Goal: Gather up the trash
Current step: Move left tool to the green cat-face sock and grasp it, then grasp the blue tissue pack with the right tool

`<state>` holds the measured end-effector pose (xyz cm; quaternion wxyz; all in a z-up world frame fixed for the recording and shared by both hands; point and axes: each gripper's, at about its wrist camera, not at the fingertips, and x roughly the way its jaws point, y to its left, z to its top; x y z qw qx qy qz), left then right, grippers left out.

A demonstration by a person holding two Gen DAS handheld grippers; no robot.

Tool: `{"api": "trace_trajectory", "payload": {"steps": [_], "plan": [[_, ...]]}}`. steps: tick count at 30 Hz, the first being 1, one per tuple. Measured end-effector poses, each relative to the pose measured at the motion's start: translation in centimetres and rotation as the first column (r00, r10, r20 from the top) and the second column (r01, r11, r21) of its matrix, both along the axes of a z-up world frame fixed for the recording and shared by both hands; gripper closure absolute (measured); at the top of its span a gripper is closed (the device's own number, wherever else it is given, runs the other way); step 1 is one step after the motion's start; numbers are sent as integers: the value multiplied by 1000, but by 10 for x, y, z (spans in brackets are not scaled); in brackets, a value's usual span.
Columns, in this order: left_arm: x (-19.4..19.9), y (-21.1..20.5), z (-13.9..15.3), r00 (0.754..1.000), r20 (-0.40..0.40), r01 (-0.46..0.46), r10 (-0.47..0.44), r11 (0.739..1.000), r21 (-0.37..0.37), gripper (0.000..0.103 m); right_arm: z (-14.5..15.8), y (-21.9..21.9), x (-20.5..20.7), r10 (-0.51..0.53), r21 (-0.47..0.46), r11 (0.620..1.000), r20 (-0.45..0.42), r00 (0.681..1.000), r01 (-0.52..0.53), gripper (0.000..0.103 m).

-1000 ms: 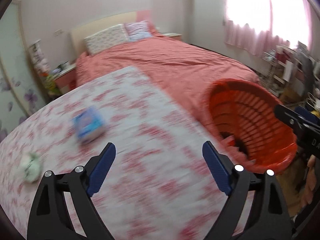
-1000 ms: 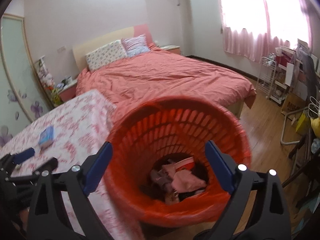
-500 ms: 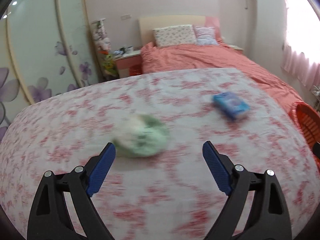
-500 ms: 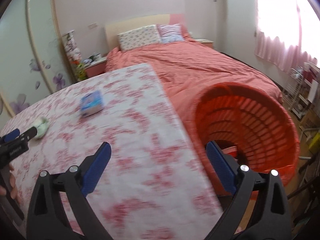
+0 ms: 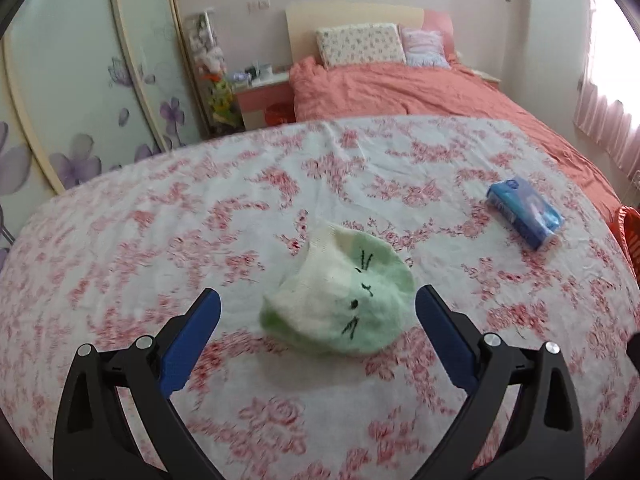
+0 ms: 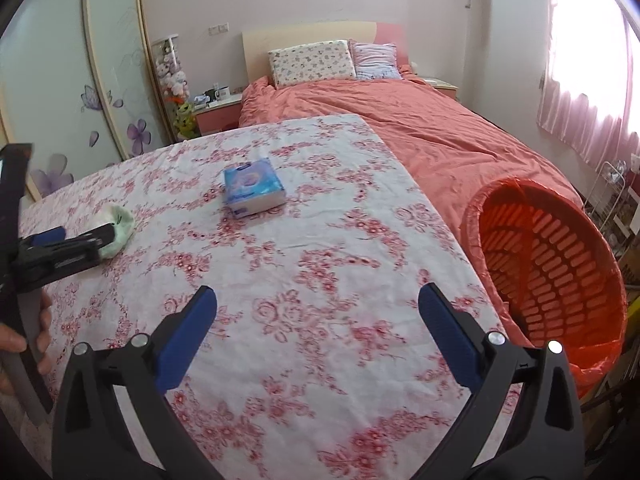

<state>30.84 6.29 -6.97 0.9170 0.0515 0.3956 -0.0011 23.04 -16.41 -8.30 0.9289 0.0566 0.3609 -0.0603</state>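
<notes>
A crumpled green and white knitted piece [image 5: 340, 300] with a stitched cat face lies on the flowered tablecloth [image 5: 160, 240]. My left gripper [image 5: 316, 300] hangs over it with jaws opening; the piece sits between the blue fingertips [image 5: 200, 320], untouched by them. A blue tissue pack [image 5: 524, 216] lies further right. In the right wrist view my right gripper [image 6: 316, 300] hovers over bare cloth, its jaws opening with nothing between them. The tissue pack [image 6: 253, 186] lies ahead of it, and the left gripper [image 6: 80, 240] sits at the knitted piece [image 6: 120, 224].
An orange slatted basket [image 6: 548, 264] lined with an orange bag stands off the table's right edge. A bed with a salmon cover [image 6: 440, 132] lies behind the table. A nightstand [image 6: 218, 114] and flowered wardrobe doors [image 6: 60, 100] stand at the back left. A hand [image 6: 24, 340] holds the left gripper.
Both views have swung left, away from the basket and over the table. The knitted piece has come from the far left to between the left jaws. Both jaws stand slightly wider.
</notes>
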Motion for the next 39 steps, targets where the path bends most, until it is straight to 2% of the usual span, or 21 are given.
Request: {"api": "trace_trajectory", "payload": {"steps": [4, 5, 7, 8, 10, 11, 13, 16, 19, 29, 32, 39], "plan": [[14, 5, -9, 999, -50, -15, 12, 998, -55, 7, -3, 4, 5, 8, 2, 1000, -14, 1000, -8, 4], [16, 5, -11, 998, -57, -18, 15, 998, -66, 11, -3, 4, 6, 9, 2, 1000, -17, 1000, -9, 4], [20, 5, -12, 997, -68, -29, 23, 997, -77, 20, -5, 6, 7, 11, 3, 1000, -25, 1000, -11, 4], [22, 5, -13, 997, -74, -32, 26, 996, -79, 31, -6, 6, 8, 13, 4, 1000, -28, 1000, -12, 4], [21, 7, -13, 997, -77, -21, 14, 995, -93, 43, -7, 7, 10, 16, 4, 1000, -35, 999, -16, 4], [19, 7, -12, 997, -73, -16, 10, 996, -88, 53, -8, 8, 12, 18, 6, 1000, -39, 999, -18, 4], [12, 9, -11, 997, -71, 1, -7, 997, -80, 61, -9, 10, 16, 26, 8, 1000, -45, 999, -26, 4], [2, 19, -10, 998, -64, -8, 7, 1000, -25, 62, -8, 16, 24, 48, -1, 999, -45, 998, -48, 4], [-13, 39, -9, 997, -69, -36, 35, 999, -15, 62, -6, 23, 36, 64, -10, 998, -39, 997, -65, 4], [-19, 65, -12, 994, -70, -86, 79, 992, -92, 55, -12, 41, 109, 57, -19, 998, -74, 996, -59, 4], [-19, 68, -12, 994, -70, -89, 81, 989, -116, 55, -17, 44, 135, 49, -26, 998, -112, 993, -52, 5], [-19, 68, -13, 994, -71, -92, 84, 990, -111, 54, -28, 45, 173, 36, -25, 999, -188, 981, -41, 15]]}}
